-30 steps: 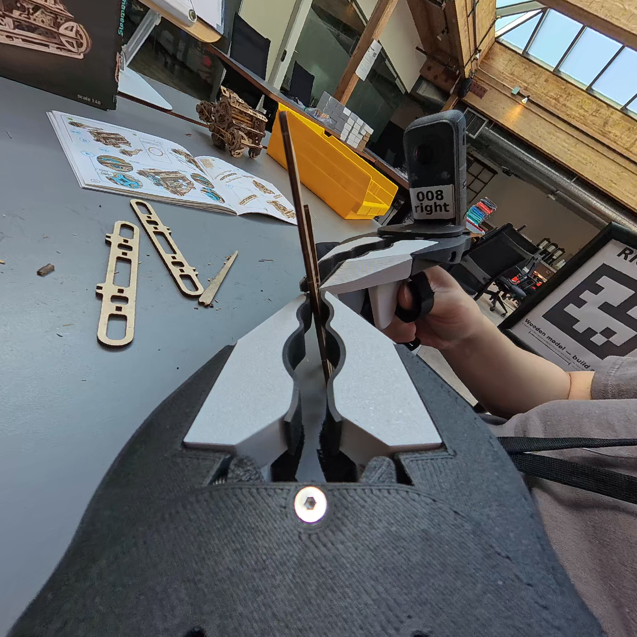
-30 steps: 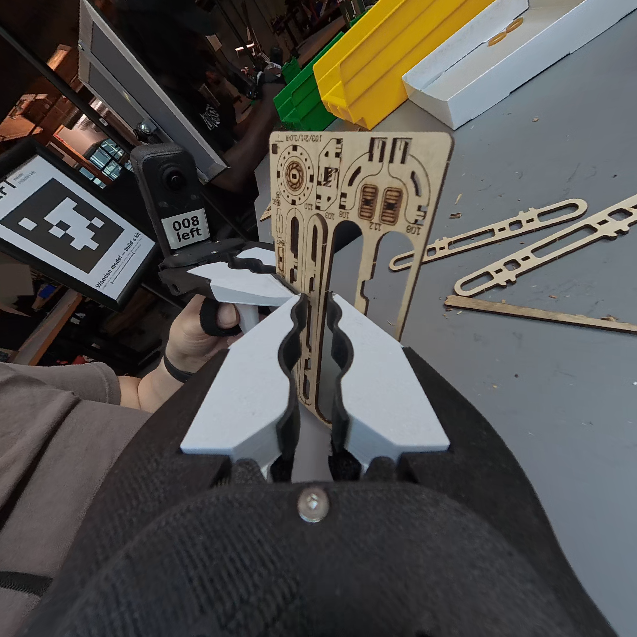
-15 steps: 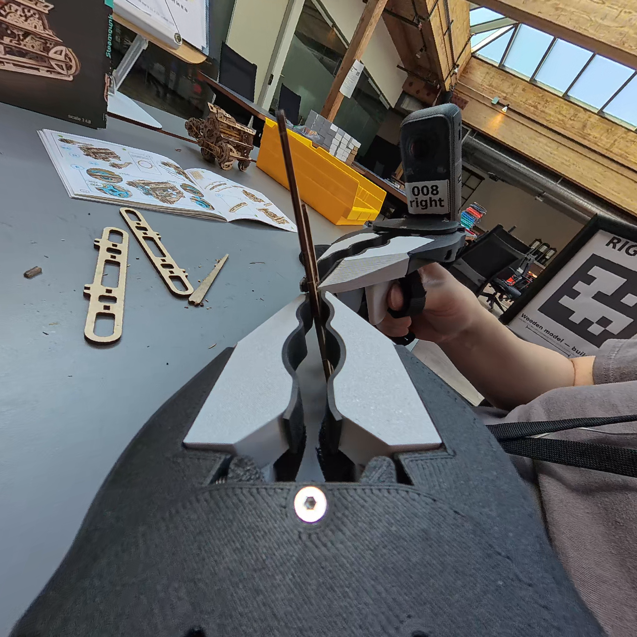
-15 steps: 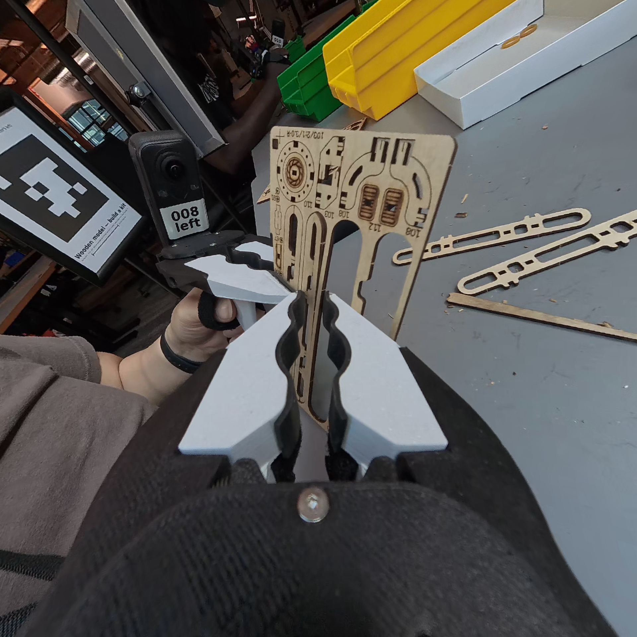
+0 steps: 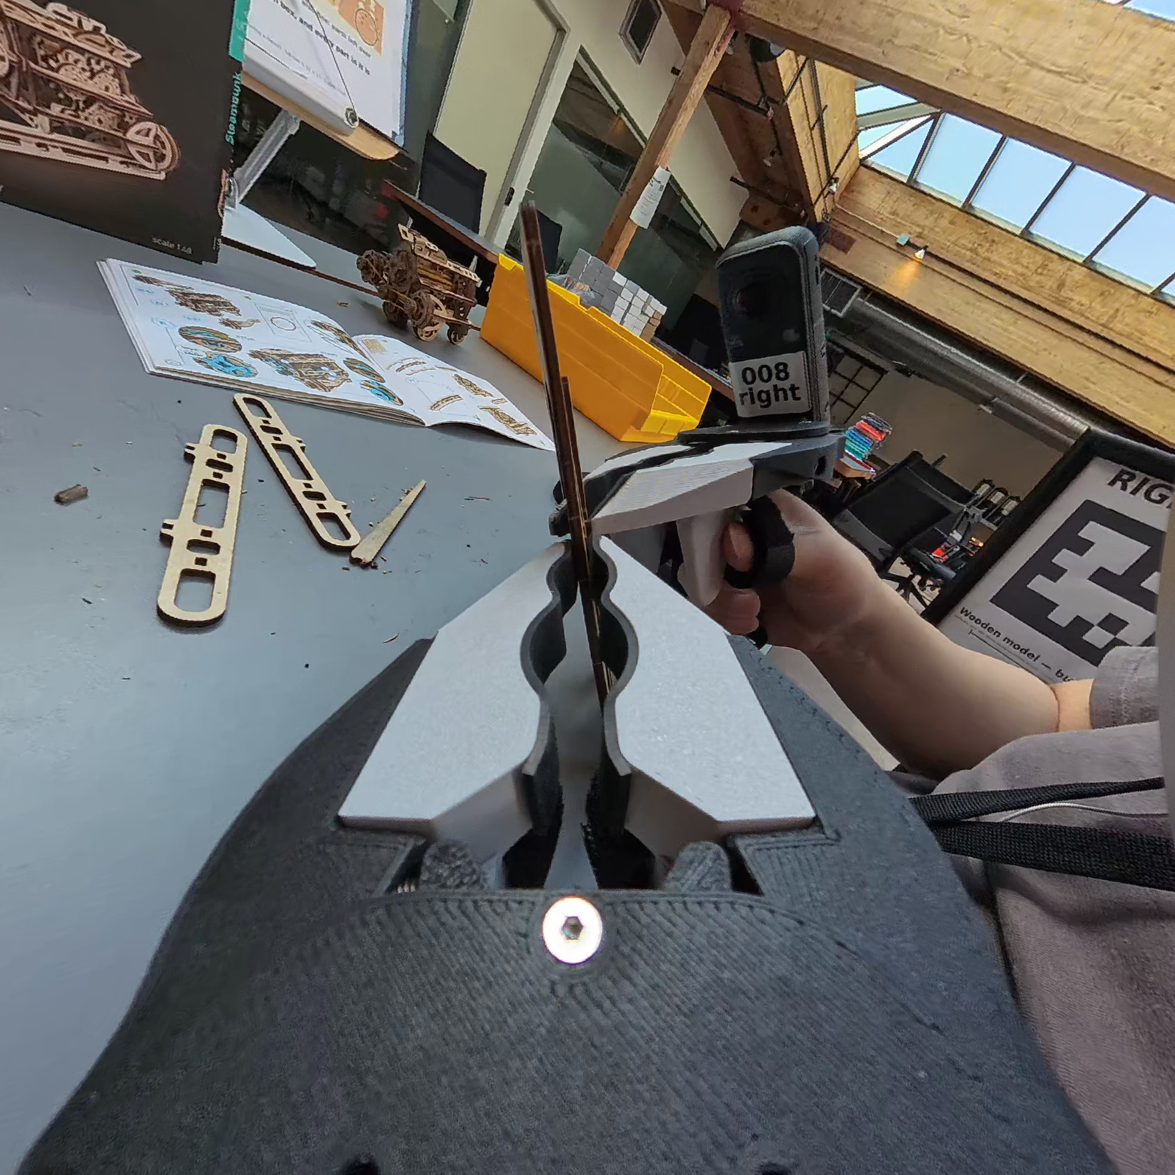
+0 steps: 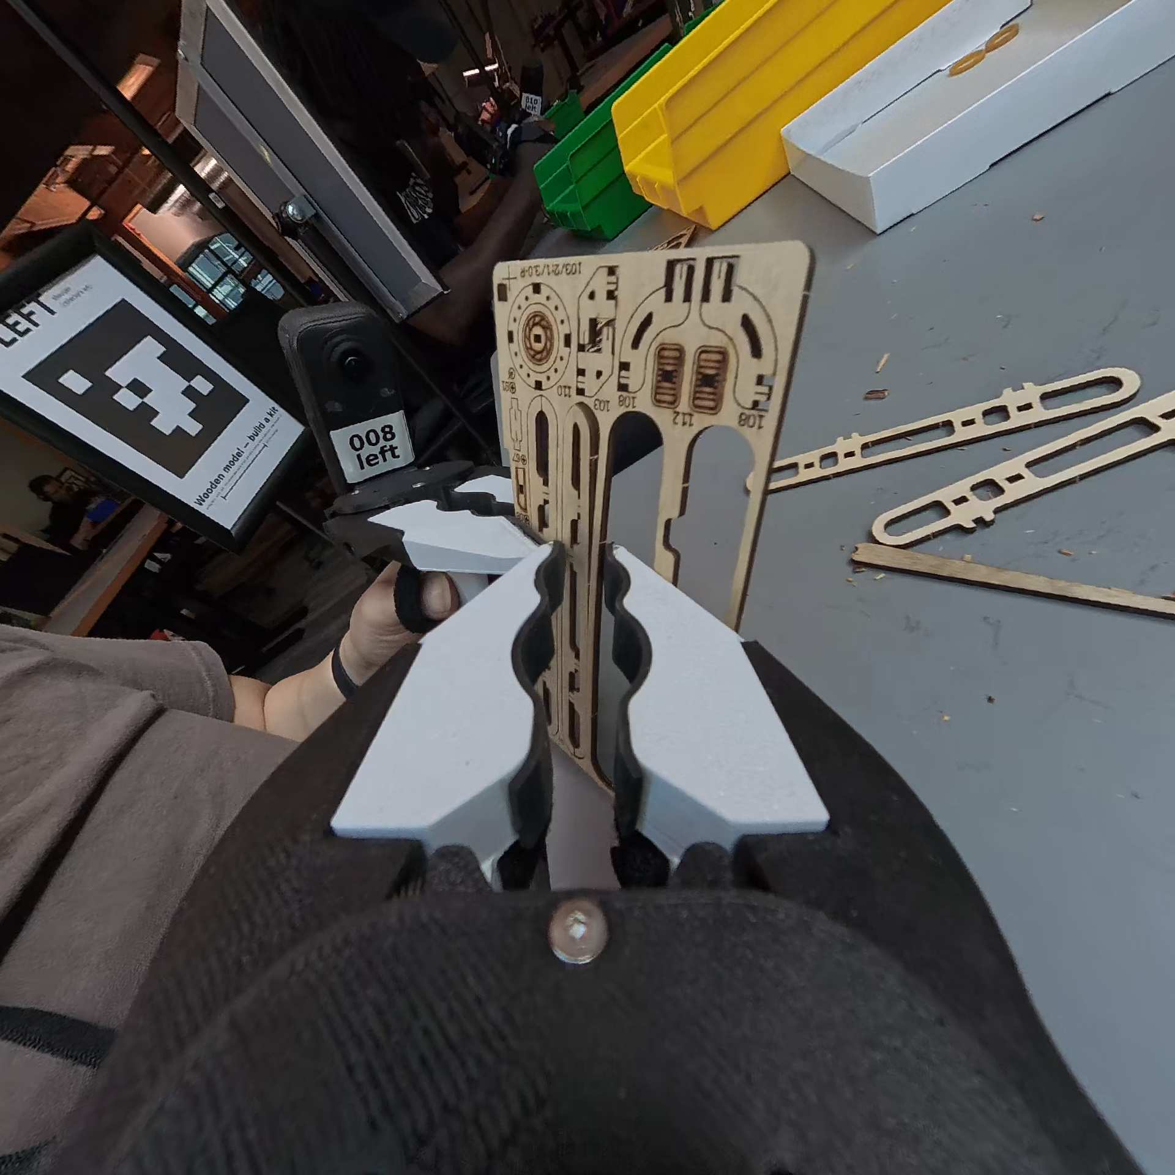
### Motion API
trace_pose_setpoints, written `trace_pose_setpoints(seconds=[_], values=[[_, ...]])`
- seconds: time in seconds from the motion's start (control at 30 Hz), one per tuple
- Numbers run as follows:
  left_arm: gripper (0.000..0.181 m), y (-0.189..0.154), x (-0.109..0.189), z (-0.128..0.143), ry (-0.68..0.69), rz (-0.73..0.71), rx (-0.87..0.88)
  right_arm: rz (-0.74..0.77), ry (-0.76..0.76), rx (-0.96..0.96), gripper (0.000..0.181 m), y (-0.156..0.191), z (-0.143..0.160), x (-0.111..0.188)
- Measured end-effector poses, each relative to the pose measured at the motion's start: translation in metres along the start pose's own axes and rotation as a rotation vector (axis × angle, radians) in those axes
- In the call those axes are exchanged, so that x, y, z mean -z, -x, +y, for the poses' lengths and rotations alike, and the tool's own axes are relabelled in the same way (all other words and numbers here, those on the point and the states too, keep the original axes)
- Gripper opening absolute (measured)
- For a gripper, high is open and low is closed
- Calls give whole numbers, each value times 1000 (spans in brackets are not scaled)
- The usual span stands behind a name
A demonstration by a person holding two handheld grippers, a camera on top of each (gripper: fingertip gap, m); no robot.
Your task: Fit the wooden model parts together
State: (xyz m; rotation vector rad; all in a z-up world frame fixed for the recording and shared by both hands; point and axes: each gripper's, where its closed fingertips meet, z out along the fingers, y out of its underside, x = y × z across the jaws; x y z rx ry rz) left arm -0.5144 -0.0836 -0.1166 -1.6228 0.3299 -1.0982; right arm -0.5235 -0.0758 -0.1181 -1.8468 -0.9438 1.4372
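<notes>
Little has shifted: left gripper (image 5: pixel 582 566) stays clamped on the upright wooden sheet (image 6: pixel 648 407), while right gripper (image 6: pixel 582 559) fingers stand slightly apart against its face.

Grey table (image 5: pixel 191 731), matte, littered with wood chips. On it: two slotted wooden strips (image 5: pixel 202 525) (image 5: pixel 294 469) lying flat, near ends close, far ends splayed; a thin wooden sliver (image 5: pixel 389 522) just beside them. Farther back, an open instruction booklet (image 5: pixel 286 346), a dark kit box (image 5: pixel 114 121) standing upright, an assembled wooden model (image 5: pixel 419 291), a yellow bin (image 5: pixel 591 356). Right wrist view adds a green bin (image 6: pixel 588 171) next to the yellow one and a white shallow box (image 6: pixel 954 121).
</notes>
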Motion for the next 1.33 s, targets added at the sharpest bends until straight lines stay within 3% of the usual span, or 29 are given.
trace_pose_setpoints(seconds=[0.27,0.37,0.47,0.7,0.8,1.03,1.33], values=[[0,3,0,-5,-30,-57,-53,86,-59,11,11,-2,-10,-3],[0,2,-2,-5,-31,-79,-80,6,-155,-93,19,3,-18,-1],[0,1,-4,-2,-31,-89,-88,-55,-192,-202,11,-1,-19,2],[0,7,-3,0,-55,-137,-44,187,-92,71,9,-7,-13,5],[0,13,0,-2,-68,-150,-23,281,-122,163,9,-8,-24,18],[0,7,-4,-1,-59,-180,-90,395,-105,347,14,-7,-40,17],[0,4,-9,0,-56,-188,-94,428,-34,441,12,-2,-33,4]])
